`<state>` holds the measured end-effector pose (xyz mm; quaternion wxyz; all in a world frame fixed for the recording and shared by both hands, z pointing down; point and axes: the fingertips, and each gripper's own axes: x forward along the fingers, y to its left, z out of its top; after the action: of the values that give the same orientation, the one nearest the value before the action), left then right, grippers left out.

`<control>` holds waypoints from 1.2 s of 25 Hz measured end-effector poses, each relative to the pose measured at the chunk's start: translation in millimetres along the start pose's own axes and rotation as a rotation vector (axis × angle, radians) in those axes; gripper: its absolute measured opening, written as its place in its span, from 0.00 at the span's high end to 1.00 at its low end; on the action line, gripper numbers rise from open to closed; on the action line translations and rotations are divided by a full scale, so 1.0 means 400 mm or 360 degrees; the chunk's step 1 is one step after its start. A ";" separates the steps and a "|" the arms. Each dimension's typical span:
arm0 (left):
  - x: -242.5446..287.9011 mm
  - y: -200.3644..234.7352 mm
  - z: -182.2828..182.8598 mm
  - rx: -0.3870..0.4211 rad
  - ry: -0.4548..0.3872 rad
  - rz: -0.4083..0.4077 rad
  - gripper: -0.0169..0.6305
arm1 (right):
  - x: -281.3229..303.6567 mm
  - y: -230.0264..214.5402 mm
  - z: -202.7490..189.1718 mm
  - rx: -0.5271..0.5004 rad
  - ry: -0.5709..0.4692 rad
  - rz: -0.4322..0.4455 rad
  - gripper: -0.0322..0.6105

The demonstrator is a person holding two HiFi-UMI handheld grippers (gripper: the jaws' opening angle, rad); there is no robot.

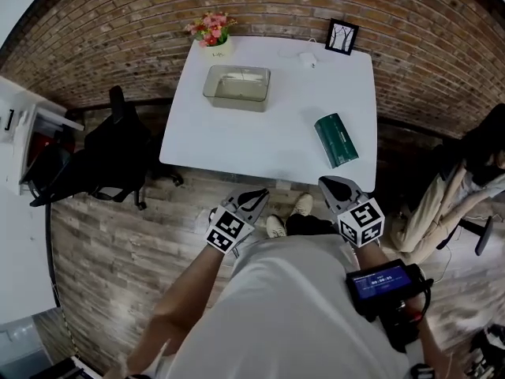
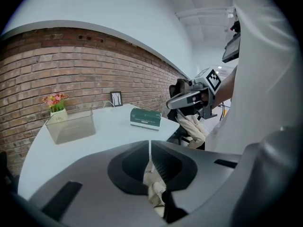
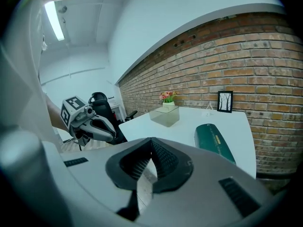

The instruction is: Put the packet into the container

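A dark green packet [image 1: 336, 140] lies flat near the right front corner of the white table [image 1: 260, 133]. The clear rectangular container [image 1: 237, 87] stands empty at the back left of the table. Both grippers hang in front of the person's body, short of the table's front edge. My left gripper [image 1: 256, 194] is shut with nothing in it. My right gripper [image 1: 327, 183] is also shut and empty, its jaws pointing toward the packet. The left gripper view shows the container [image 2: 71, 126] and the packet [image 2: 146, 117] beyond the closed jaws. The right gripper view shows the packet [image 3: 215, 140] closest.
A pot of pink flowers [image 1: 211, 31] and a small framed picture [image 1: 342, 36] stand along the table's back edge by the brick wall. A black office chair [image 1: 118, 152] stands left of the table. Another chair with a beige garment [image 1: 442, 204] stands at the right.
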<state>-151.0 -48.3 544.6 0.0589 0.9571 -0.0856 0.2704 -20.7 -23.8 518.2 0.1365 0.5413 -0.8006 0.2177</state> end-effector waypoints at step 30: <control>0.392 0.028 0.278 0.0998 0.0269 -0.0547 0.94 | -0.034 -0.412 -0.002 0.0370 -0.0186 -0.0396 0.93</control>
<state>34.7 -97.6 534.1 -0.1860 0.9033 0.1687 0.3479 137.0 -65.0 546.0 0.0522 0.6601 -0.7034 0.2584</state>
